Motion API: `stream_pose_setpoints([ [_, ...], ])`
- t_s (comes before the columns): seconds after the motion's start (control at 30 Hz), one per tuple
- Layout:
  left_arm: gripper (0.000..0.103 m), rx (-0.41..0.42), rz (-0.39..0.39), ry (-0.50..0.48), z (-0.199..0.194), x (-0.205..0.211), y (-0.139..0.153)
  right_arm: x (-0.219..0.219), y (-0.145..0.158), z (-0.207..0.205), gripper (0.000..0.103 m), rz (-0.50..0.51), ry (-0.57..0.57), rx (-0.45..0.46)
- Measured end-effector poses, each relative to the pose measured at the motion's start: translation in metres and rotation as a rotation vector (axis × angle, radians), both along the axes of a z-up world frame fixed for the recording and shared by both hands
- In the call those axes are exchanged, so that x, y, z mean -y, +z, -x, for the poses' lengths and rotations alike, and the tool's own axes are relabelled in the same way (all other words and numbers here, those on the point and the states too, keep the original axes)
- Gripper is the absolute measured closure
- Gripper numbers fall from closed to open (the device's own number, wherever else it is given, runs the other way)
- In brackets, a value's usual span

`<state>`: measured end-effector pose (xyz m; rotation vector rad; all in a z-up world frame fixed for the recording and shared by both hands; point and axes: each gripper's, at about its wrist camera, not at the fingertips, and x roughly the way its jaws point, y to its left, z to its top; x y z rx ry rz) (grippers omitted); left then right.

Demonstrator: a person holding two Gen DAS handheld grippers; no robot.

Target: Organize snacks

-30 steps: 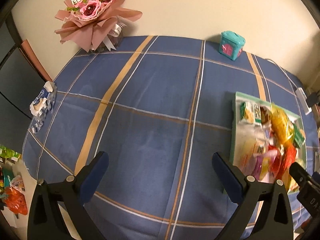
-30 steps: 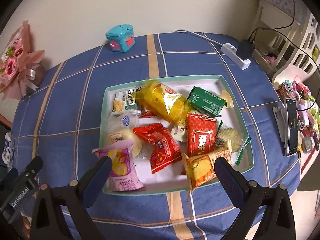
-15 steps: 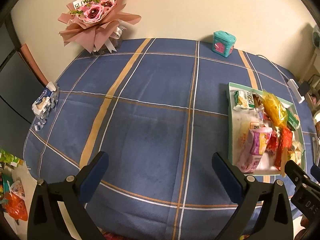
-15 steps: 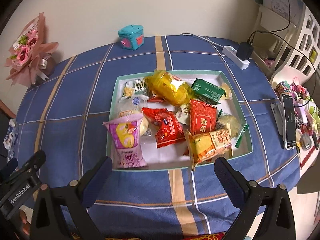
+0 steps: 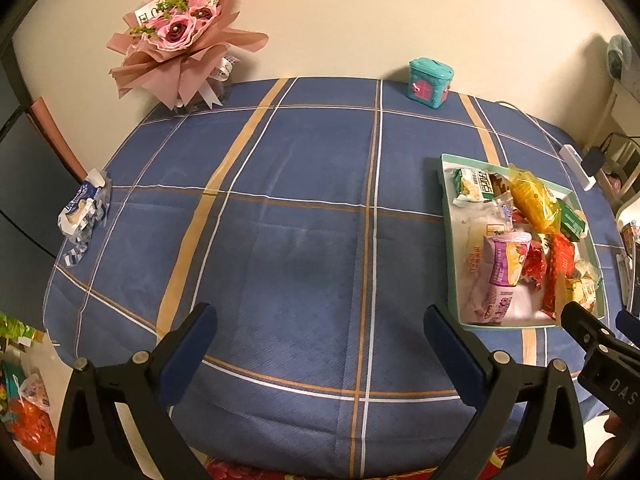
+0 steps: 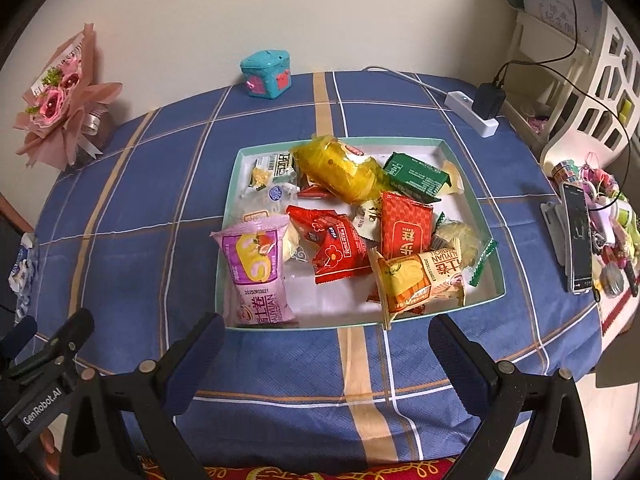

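My right gripper hung open, empty, just near of the snack tray; the pink swiss-roll packet lay lengthwise ahead-left, nearest. My left gripper, open, faced bare tablecloth.

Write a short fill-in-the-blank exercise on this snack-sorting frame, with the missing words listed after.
1. The loose snack packets lie piled in a shallow mint-green rectangular tray on a ____ plaid tablecloth.
2. The pink-and-purple roll-cake packet lies at the tray's near-____ corner in the right wrist view.
3. The left gripper and the right gripper are both ____ and hold nothing.
4. The small teal box with pink panels stands against the ____.

Missing words: blue; left; open; wall
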<state>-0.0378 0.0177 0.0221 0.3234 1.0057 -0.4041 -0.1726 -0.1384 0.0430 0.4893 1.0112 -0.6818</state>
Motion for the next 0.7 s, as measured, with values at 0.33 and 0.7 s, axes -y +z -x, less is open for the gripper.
stream_pose_setpoints([
  [0.33, 0.0, -0.006, 0.006, 0.005, -0.0027, -0.0016, -0.0002, -0.0001, 0.0012, -0.0013, 0.0, 0.003, 0.003, -0.001],
  [0.7, 0.0, 0.005, -0.002, 0.013, -0.003, -0.0017, 0.0005, 0.0007, -0.0001, -0.001, 0.0, 0.004, 0.0, -0.001],
])
